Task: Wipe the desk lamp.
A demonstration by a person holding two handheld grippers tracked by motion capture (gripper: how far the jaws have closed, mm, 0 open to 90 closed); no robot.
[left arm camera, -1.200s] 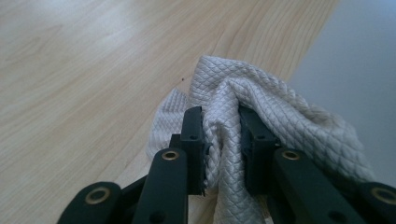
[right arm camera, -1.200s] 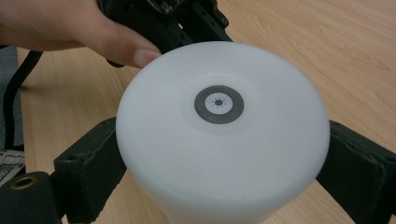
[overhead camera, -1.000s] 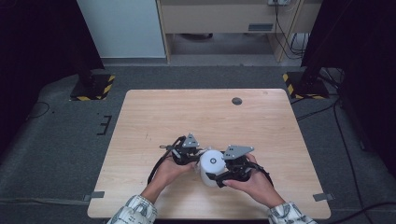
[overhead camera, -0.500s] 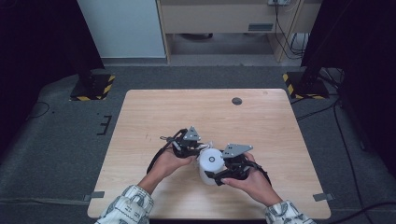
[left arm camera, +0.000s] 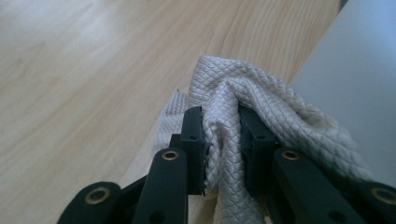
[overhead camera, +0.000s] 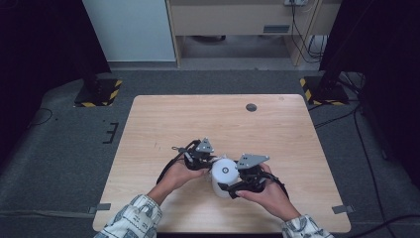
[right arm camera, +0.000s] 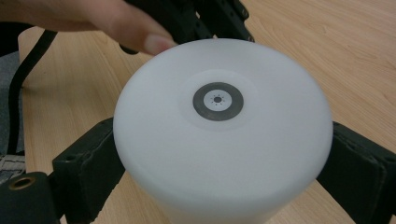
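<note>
A white cylinder (overhead camera: pixel 226 172) with a small grey ring on its top (right arm camera: pixel 218 101) stands on the wooden table (overhead camera: pixel 163 129) near its front edge. My right gripper (overhead camera: pixel 229 187) is shut on it, one jaw pressed to each side of its wall (right arm camera: pixel 219 154). My left gripper (overhead camera: pixel 210 161) is shut on a bunched, white quilted cloth (left arm camera: pixel 224 135). It holds the cloth against the cylinder's left side (left arm camera: pixel 355 79). In the right gripper view, a finger of the left hand (right arm camera: pixel 140 32) rests just behind the cylinder's top.
A small dark round disc (overhead camera: pixel 251 107) is set in the table near its far edge. Yellow-and-black striped stand bases (overhead camera: pixel 99 94) (overhead camera: pixel 322 91) sit on the floor beyond the far corners. Cables (overhead camera: pixel 168 171) trail from both grippers.
The left gripper with the cloth has shifted slightly along the cylinder's side. The right gripper and the cylinder have stayed in place.
</note>
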